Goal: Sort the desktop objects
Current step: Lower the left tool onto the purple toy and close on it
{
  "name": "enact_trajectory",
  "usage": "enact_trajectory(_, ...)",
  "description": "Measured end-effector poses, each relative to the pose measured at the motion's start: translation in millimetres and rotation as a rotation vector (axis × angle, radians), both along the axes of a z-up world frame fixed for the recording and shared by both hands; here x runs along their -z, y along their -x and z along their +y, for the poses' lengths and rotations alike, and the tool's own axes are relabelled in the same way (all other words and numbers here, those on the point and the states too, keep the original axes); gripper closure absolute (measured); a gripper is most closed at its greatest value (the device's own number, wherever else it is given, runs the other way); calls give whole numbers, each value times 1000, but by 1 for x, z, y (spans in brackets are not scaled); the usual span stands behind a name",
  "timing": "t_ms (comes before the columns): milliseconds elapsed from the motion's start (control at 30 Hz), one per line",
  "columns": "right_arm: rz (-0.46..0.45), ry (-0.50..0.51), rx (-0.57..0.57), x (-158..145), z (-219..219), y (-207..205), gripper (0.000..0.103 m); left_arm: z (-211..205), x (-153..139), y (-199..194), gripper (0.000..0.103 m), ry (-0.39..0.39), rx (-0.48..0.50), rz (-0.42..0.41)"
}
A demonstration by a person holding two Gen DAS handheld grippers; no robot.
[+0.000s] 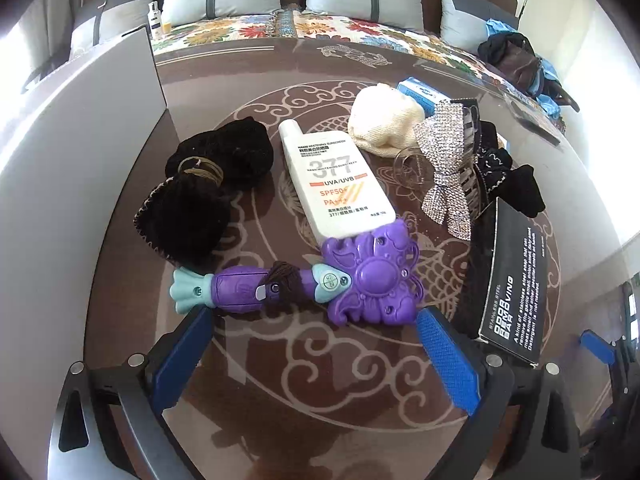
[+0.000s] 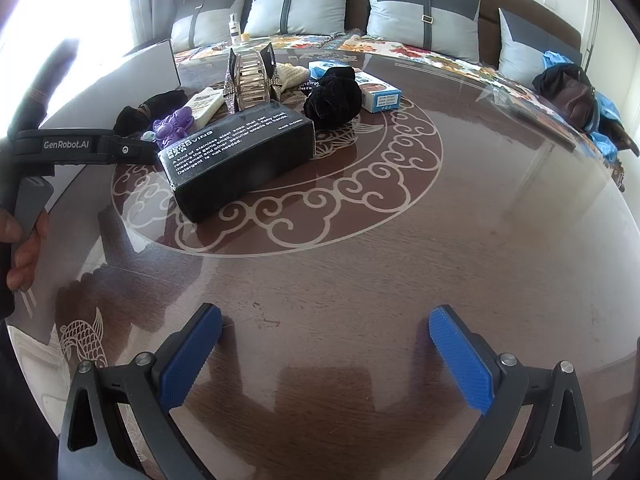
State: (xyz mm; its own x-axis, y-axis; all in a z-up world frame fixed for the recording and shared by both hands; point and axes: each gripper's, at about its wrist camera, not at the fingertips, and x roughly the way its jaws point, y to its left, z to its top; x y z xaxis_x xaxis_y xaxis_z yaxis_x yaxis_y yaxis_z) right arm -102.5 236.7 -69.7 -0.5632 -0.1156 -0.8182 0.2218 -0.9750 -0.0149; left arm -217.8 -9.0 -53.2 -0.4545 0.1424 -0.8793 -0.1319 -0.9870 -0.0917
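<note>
Table (image 2: pixel 400 260) clutter looks unsorted to me: toy (image 1: pixel 320 284), sunscreen (image 1: pixel 336 180), box (image 2: pixel 240 152) all remain, both my claws (image 1: pixel 316 344) (image 2: pixel 326 344) gaping, empty.

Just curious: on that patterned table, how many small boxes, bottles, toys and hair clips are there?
Small boxes: 2, a black box and a blue box
Bottles: 1, the sunscreen bottle
Toys: 1, the purple toy
Hair clips: 2, the sparkly bow clip and a clear clip
Total: 6
</note>
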Motion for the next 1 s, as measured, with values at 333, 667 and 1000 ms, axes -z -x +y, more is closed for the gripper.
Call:
enact_trajectory(333,1,0,0,0,0,0,0,-2,-26,23,0,-23,-113,68)
enact_trajectory(667,3,9,3,0,1,-1,0,6,-5,7,0,109,-132,20)
enact_trajectory(1000,9,27,-7,-1,0,-1,0,-6,-37,-15,1,78,-97,102)
